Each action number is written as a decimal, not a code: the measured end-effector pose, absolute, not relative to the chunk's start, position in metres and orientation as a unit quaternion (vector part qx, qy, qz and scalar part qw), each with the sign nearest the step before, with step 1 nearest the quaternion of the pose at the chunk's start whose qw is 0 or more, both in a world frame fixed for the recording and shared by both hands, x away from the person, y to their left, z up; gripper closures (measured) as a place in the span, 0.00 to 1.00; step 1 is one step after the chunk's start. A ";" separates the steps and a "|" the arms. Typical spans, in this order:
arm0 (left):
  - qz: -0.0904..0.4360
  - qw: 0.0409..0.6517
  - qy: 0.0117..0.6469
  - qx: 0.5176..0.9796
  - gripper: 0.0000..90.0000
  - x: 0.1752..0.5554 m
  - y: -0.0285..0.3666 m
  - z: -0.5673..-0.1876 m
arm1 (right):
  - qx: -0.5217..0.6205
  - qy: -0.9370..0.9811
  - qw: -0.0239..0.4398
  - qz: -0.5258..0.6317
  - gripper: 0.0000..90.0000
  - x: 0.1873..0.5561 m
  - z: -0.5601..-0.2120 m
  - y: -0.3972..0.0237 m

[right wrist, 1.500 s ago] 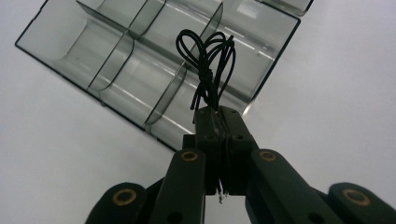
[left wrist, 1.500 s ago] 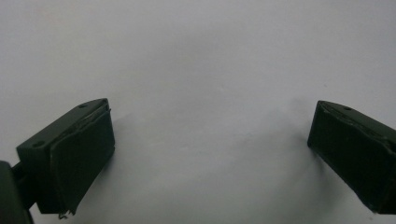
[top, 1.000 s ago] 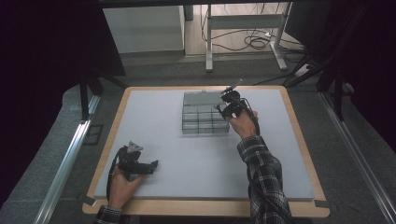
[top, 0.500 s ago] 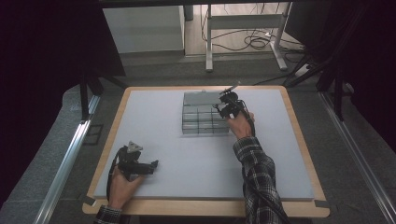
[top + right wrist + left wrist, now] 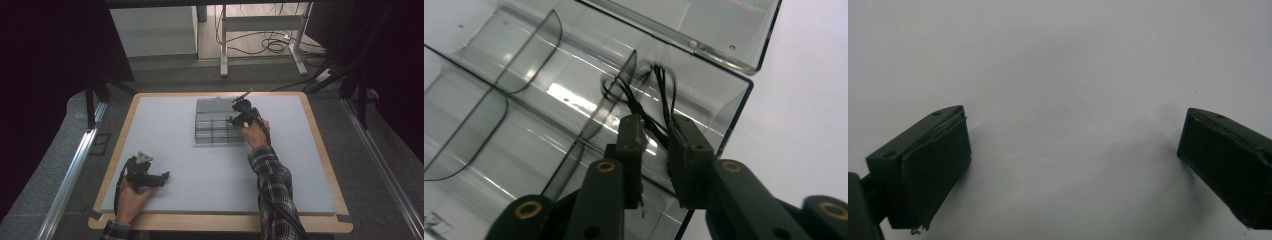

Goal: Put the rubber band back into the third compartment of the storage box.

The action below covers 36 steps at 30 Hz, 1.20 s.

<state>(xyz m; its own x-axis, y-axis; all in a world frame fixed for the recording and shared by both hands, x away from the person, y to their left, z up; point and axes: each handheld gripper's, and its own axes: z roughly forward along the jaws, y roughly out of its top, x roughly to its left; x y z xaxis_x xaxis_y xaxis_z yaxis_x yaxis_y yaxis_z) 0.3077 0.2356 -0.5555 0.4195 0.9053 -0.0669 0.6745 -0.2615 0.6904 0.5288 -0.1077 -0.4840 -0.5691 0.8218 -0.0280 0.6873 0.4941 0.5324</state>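
Clear plastic compartment box (image 5: 216, 124) sits far-centre on the pale grey, wood-edged table (image 5: 200, 165), right gripper (image 5: 655, 131) pinching thin black wire loops (image 5: 644, 100) above it, left gripper (image 5: 1073, 165) spread wide.

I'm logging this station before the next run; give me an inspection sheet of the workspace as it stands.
Surface: pale grey mat on a wood-edged table, bare apart from the items below.
Job's things: clear divided box at the far middle, lid open; thin black wire in a corner compartment.
Clutter: nothing seen.
Grippers: left tool low over the near-left mat, jaws wide apart with nothing between them; right tool over the box, jaws closed on the wire.
Cables: a cable trails from the left tool; more lie on the floor beyond the table.
Surroundings: dark curtains at the sides, a metal frame behind.
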 end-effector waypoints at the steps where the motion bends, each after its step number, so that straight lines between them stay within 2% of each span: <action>1: 0.174 0.330 0.510 0.775 0.01 0.308 0.236 -0.555 | 0.441 0.853 0.142 0.240 0.81 0.528 -0.483 -0.108; 6: 0.174 0.330 0.510 0.775 0.01 0.308 0.236 -0.555 | 0.440 0.850 0.144 0.251 0.83 0.528 -0.477 -0.109; 11: 0.175 0.331 0.510 0.775 0.01 0.308 0.236 -0.556 | 0.437 0.850 0.122 0.269 0.94 0.527 -0.478 -0.107; 13: 0.175 0.331 0.510 0.775 0.01 0.308 0.236 -0.556 | 0.435 0.851 0.113 0.271 0.95 0.528 -0.481 -0.105; 23: 0.175 0.331 0.510 0.775 0.01 0.308 0.236 -0.556 | 0.454 0.848 0.111 0.251 0.95 0.539 -0.503 -0.104; 28: 0.175 0.331 0.510 0.775 0.01 0.308 0.236 -0.556 | 0.457 0.845 0.115 0.251 0.96 0.539 -0.503 -0.106; 36: 0.174 0.331 0.510 0.775 0.01 0.308 0.236 -0.556 | 0.442 0.851 0.114 0.260 0.90 0.533 -0.495 -0.102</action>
<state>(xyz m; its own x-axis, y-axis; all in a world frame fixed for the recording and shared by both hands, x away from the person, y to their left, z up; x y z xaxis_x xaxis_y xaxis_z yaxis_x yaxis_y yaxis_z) 0.3077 0.2356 -0.5555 0.4192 0.9054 -0.0672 0.6745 -0.2610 0.6906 0.5327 -0.1017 -0.4949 -0.5831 0.8116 0.0360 0.6933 0.4740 0.5428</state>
